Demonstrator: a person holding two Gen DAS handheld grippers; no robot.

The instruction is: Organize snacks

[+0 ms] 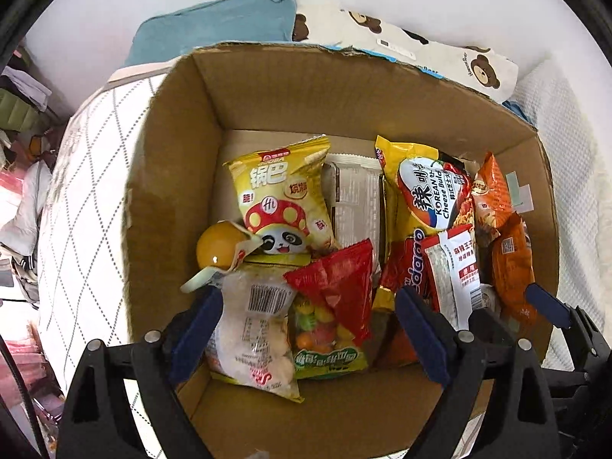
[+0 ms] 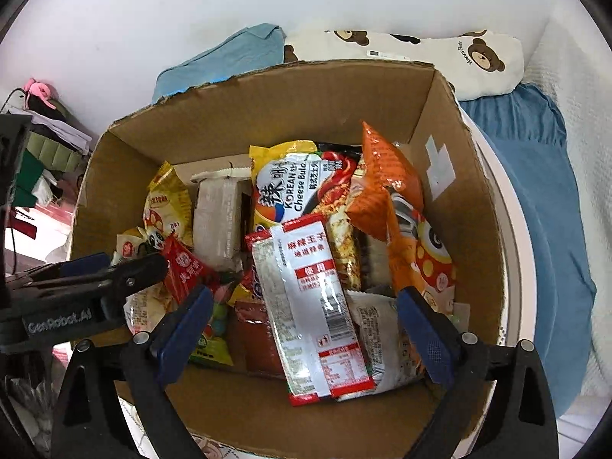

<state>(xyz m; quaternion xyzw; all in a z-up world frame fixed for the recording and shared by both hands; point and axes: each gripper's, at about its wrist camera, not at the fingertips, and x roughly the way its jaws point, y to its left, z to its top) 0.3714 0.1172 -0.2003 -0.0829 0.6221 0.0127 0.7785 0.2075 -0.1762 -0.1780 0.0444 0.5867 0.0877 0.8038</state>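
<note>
Left wrist view
Container: cardboard box (image 1: 179,176), open-topped, standing on a bed (image 1: 84,199).
Far-left contents: yellow panda snack bag (image 1: 283,191), near the back wall; a yellow jelly cup (image 1: 218,248) against the left wall.
Near-left contents: clear bag of white pieces (image 1: 252,336), colourful candy bag (image 1: 325,340), red triangular packet (image 1: 340,283) lying over the candy bag.
Right contents: Korean cheese noodle pack (image 1: 428,195), orange packets (image 1: 508,260) along the right wall.
Left hand-held gripper (image 1: 306,329): jaws spread wide above the near-left snacks, nothing clamped.

Right wrist view
Container: same cardboard box (image 2: 470,206).
Centre contents: silver-and-red spicy strip packet (image 2: 310,306), topmost, reaching toward the near wall.
Right contents: orange cartoon-eye bag (image 2: 413,244), leaning on the right wall.
Right hand-held gripper (image 2: 306,325): jaws wide apart either side of the silver-and-red packet, not pressing it.
</note>
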